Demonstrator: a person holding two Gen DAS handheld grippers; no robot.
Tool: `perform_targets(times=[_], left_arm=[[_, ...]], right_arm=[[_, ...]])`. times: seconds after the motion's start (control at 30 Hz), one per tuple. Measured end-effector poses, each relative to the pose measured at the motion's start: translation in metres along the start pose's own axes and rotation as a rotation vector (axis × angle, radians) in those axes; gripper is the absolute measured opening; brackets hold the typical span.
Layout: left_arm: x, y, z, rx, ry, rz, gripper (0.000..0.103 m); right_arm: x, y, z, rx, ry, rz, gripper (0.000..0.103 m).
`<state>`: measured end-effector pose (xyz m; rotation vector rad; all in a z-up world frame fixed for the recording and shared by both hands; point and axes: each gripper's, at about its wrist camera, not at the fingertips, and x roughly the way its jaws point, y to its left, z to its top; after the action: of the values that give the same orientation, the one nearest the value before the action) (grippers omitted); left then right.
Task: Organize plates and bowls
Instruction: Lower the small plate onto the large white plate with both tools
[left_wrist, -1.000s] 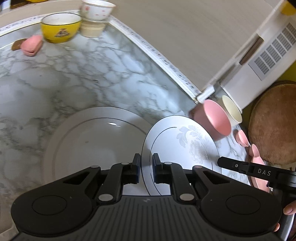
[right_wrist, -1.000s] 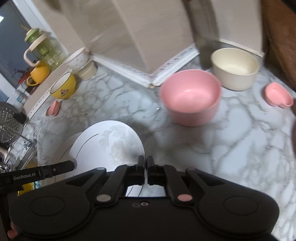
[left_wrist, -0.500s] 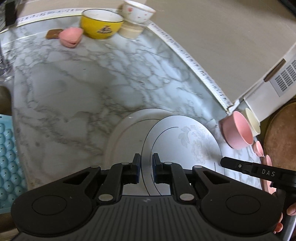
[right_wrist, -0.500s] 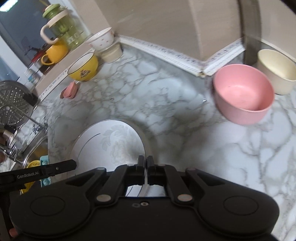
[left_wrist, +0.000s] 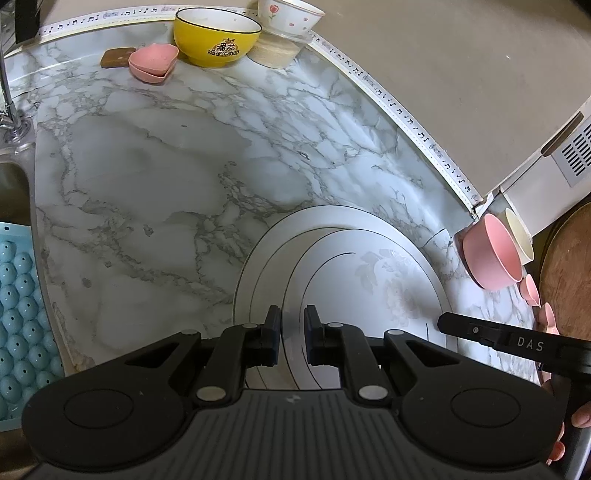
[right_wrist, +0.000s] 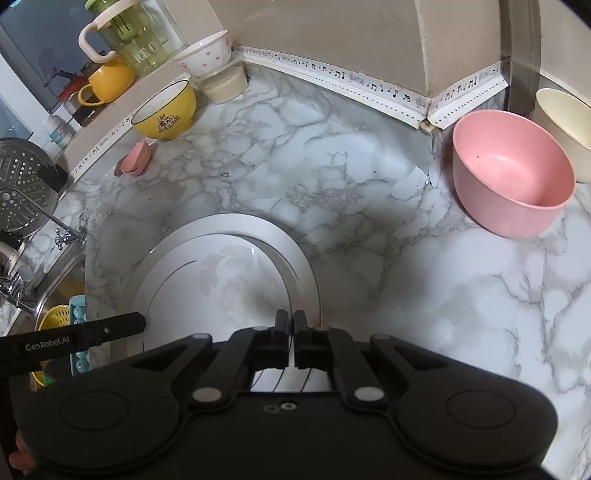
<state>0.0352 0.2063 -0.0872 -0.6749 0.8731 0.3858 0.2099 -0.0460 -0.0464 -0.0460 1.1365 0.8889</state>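
Left wrist view: looking steeply down at a grey-veined marble tabletop (left_wrist: 166, 166). Clamping the near rim of a white floral plate (left_wrist: 369, 280) with the fingers of the left gripper (left_wrist: 293, 332), narrowed almost together with only the thin plate edge between them. Lying over the right part of a large plate (left_wrist: 280, 236), plain white with a thin dark ring, and overhanging it slightly on the right; whether touching it or hanging just above, impossible to tell. Sitting to the right, near the wall corner: a pink bowl (left_wrist: 491, 254) just beside a cream bowl (left_wrist: 519, 236). Standing well apart at the far edge: a yellow bowl (left_wrist: 218, 37), a white flowered bowl (left_wrist: 288, 14) stacked on a beige one, and a pink heart-shaped dish (left_wrist: 151, 64). Showing at the left edge: a blue dotted mat (left_wrist: 18, 314) in a sink.

Right wrist view: pinching the same floral plate (right_wrist: 221, 280) at its near right rim with the fingers of the right gripper (right_wrist: 291, 332), closed tight on the thin edge. Peeking out behind and to the right of it as a wide crescent: the large plate (right_wrist: 288, 236). Resting far right on the tabletop: the pink bowl (right_wrist: 513, 177), upright, with the cream bowl (right_wrist: 565, 125) just behind it.
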Motion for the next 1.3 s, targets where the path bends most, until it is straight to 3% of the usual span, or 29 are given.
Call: perform_targets(times=[1.3], left_arm=[[0.011,0.002,0.004,0.010,0.040,-0.002,0.012]], right_arm=[[0.008,-0.001,0.001,0.002,0.020,-0.004,0.003]])
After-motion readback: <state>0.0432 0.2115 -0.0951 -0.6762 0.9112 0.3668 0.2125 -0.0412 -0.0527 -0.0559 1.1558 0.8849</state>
